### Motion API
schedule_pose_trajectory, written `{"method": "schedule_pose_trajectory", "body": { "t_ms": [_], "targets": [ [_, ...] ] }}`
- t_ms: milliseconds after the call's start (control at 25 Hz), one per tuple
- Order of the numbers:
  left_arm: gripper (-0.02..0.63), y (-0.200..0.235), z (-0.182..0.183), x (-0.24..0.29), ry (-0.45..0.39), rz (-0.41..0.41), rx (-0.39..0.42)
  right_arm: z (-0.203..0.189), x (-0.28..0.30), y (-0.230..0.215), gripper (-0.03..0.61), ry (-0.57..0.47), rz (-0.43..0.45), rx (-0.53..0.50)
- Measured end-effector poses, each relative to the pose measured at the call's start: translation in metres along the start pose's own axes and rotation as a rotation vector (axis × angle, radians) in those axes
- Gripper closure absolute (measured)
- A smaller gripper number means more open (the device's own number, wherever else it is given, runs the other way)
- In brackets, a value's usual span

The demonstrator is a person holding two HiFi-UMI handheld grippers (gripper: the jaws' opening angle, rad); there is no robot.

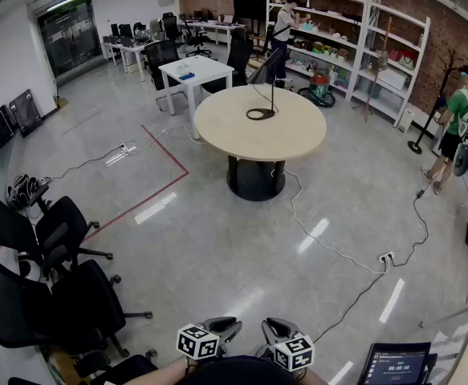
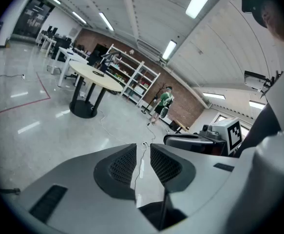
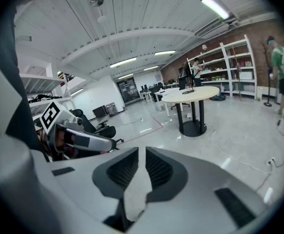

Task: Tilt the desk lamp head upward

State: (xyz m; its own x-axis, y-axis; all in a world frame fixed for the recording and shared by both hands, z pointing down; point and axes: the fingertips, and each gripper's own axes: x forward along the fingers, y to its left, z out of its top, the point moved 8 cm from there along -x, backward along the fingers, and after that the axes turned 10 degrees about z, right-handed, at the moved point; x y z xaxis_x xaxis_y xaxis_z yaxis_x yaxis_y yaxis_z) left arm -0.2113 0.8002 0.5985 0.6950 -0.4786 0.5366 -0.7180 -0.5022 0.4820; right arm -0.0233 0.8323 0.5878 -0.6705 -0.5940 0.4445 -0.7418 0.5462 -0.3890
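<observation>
Head view shows the left gripper [image 1: 221, 326] and the right gripper [image 1: 277, 327] side by side at the bottom edge, close against the person. Each gripper's own view shows its jaws a narrow slit apart with only floor between the pads, so both are empty.

Ahead of them lies open grey floor, with a white cable [image 1: 314, 233] snaking across it. Beyond that stands the round table [image 1: 238, 139]. The desk lamp [image 1: 273, 87] stands on the far half of the tabletop, well apart from both grippers, straight ahead and slightly to the right grippers's side.

Nothing of the tilt has begun, and the step in hand looks to be the approach. To do it well, the person would walk up clear of the cable. The jaws would need to open wider before reaching in. One gripper could then steady the ring-shaped base while the other takes the head near its hinge and lifts slowly, so the light lamp does not slide or tip.
</observation>
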Motion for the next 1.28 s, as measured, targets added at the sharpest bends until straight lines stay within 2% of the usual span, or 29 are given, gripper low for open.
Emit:
{"method": "schedule_pose_trajectory", "body": {
  "t_ms": [280, 520, 1280],
  "targets": [
    [0.522, -0.003, -0.001, 0.001, 0.001, 0.006, 0.000, -0.001, -0.003, -0.002, 0.529, 0.001, 0.001, -0.001],
    [0.522, -0.005, -0.001, 0.004, 0.001, 0.009, -0.001, 0.002, -0.009, -0.008, 0.529, -0.057, -0.001, 0.024],
    [0.522, -0.023, -0.006, 0.024, 0.009, 0.017, 0.000, -0.002, -0.027, -0.030, 0.529, -0.063, -0.005, 0.052]
  ]
}}
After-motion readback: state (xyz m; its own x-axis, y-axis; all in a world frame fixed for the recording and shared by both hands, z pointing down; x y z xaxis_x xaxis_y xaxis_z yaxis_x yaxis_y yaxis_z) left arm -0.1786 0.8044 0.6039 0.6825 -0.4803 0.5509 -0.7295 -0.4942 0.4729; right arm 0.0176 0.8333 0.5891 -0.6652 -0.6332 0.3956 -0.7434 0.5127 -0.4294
